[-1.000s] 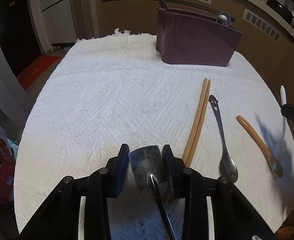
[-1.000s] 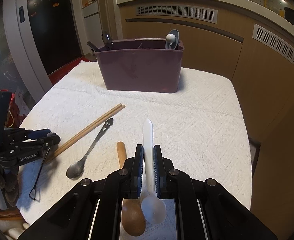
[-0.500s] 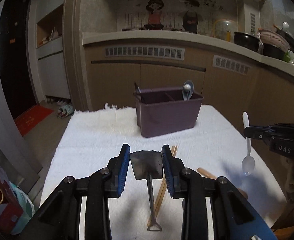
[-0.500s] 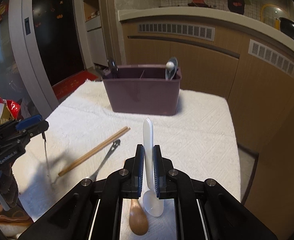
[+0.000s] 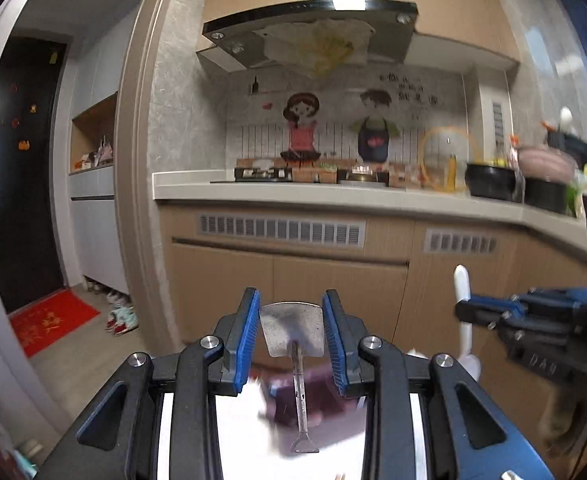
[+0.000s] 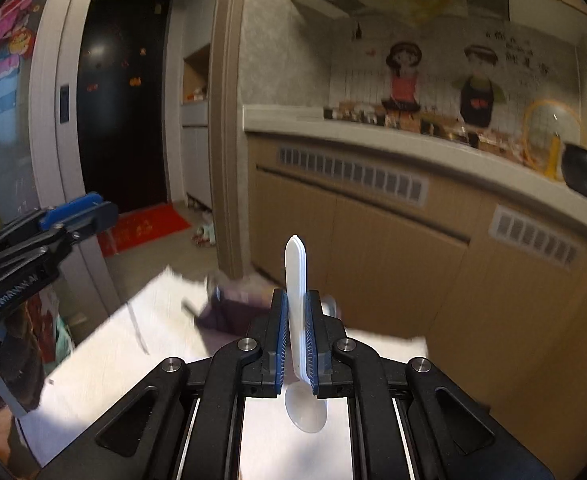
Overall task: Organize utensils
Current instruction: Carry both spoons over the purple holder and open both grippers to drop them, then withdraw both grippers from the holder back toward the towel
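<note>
My left gripper [image 5: 292, 312] is shut on the blade of a small metal spatula [image 5: 292, 332], whose thin handle hangs down between the fingers. My right gripper [image 6: 295, 304] is shut on a white plastic spoon [image 6: 295, 272], handle tip up and bowl hanging below the pads. Both are held high above the table. The purple utensil caddy [image 5: 317, 398] shows only as a blur low down; in the right wrist view the caddy [image 6: 233, 312] lies just behind the fingers. The right gripper [image 5: 493, 312] with the spoon [image 5: 462, 288] appears at the right of the left wrist view, and the left gripper [image 6: 73, 216] at the left of the right wrist view.
The white cloth on the table [image 6: 133, 364] lies far below both grippers. Behind it runs a kitchen counter [image 5: 333, 194] with wooden cabinets [image 5: 285, 280] and a range hood [image 5: 309, 32]. A dark door [image 6: 121, 100] and a red mat [image 5: 53, 320] are to the left.
Both grippers have risen well above the table and tipped upward, each still holding its utensil. The table and caddy have dropped to the bottom of both views.
</note>
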### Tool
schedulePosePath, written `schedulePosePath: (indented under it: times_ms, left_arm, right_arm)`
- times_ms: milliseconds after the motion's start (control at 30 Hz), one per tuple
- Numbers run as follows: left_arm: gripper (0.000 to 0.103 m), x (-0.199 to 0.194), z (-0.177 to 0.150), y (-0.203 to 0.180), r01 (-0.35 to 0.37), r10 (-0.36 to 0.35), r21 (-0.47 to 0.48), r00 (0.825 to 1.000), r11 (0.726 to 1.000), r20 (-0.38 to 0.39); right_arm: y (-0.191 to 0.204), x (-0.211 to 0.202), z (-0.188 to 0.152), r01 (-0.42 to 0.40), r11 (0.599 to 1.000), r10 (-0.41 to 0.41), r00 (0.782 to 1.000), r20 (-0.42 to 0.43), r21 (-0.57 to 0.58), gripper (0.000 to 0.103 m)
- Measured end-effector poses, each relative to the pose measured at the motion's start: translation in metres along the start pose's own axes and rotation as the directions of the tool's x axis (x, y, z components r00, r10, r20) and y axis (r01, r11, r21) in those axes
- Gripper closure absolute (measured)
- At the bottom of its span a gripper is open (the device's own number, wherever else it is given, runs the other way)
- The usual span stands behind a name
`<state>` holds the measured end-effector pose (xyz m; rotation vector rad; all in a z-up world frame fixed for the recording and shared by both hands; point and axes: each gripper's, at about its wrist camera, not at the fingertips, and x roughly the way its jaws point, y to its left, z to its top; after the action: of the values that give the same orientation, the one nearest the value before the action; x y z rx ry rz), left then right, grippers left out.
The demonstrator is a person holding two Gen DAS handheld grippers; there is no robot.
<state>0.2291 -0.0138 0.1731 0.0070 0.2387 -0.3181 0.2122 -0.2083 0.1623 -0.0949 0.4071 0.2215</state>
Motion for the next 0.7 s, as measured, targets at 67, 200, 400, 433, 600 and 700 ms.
schedulePosePath:
  times_ms: [67,200,400,433,600,700]
  left_arm:
    - [0.074,0.017,0.011,0.002,0.007,-0.007,-0.021,1.000,1.000,0.013]
    - [0.074,0.057,0.022,0.005,0.044,-0.045,-0.059,0.999,0.997,-0.023]
    - [0.074,0.106,0.000,0.003,0.063,-0.069,-0.072,0.993,0.995,-0.091]
    - [0.074,0.116,-0.009,0.003,0.065,-0.073,-0.074,0.991,0.995,-0.110]
    - [0.074,0.157,-0.055,0.001,0.055,-0.071,-0.075,0.970,0.996,-0.231]
    - [0.073,0.167,-0.074,0.005,0.062,-0.089,-0.101,0.955,0.993,-0.284]
  right_arm:
    - [0.000,0.013,0.011,0.001,1.000,-0.001,1.000,0.027,-0.008,0.094]
    - [-0.010,0.052,0.023,-0.001,1.000,0.000,0.999,0.050,0.022,0.094]
    - [-0.024,0.117,0.004,-0.023,0.998,0.024,1.000,-0.018,0.058,0.094]
    - [-0.027,0.126,-0.003,-0.029,0.997,0.032,0.999,-0.035,0.069,0.093]
    - [-0.031,0.174,-0.044,-0.050,0.992,0.067,0.986,-0.153,0.114,0.093]
    - [-0.034,0.190,-0.066,-0.069,0.988,0.101,0.967,-0.234,0.139,0.091]
